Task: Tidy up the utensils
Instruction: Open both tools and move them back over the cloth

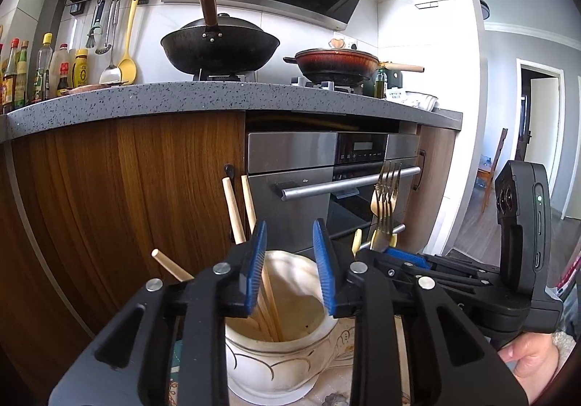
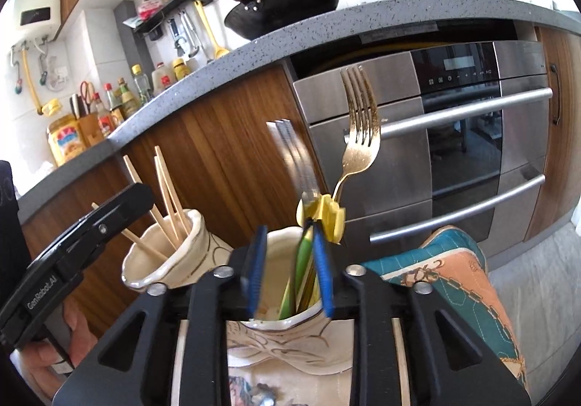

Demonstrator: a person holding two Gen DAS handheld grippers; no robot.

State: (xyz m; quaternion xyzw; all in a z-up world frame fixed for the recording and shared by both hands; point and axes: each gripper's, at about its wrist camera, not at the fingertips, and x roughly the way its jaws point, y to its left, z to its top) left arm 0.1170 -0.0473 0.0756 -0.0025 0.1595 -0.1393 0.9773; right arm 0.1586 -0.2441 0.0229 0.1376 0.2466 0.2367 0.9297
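**Loose utensils over narrow cups: tipping and snagging were the risks**

At 9 o'clock in the right wrist view stood the cream ceramic cup with brown line drawing (image 2: 163, 253), holding several pale wooden chopsticks (image 2: 169, 195) that leaned outward at different angles. The left gripper (image 1: 290, 270) hung just above this cup, its jaws parted with nothing between the blue pads. A downward move could likely have caught a slanted chopstick and levered the cup over.

Towards the centre, the right gripper (image 2: 290, 271) sat over a second cream ceramic cup (image 2: 287, 337); its jaws were apart, with a blurred green-handled utensil (image 2: 303, 261) standing between the pads, apparently loose. A blurred silver utensil (image 2: 294, 155) and a gold-coloured metal fork (image 2: 359, 130) rose towards 12 o'clock, the fork passing a yellow plastic piece (image 2: 328, 215) at the cup's rim. The tall, top-heavy fork could probably have swung or toppled if the pads brushed it. Both cups stood on a patterned cloth (image 2: 454, 279), which might slip on the worktop.

Readable writing: "GenRobot.AI" on the left gripper's body at 8 o'clock. Bottle labels on the grey speckled worktop (image 2: 225, 57) were too small to read.
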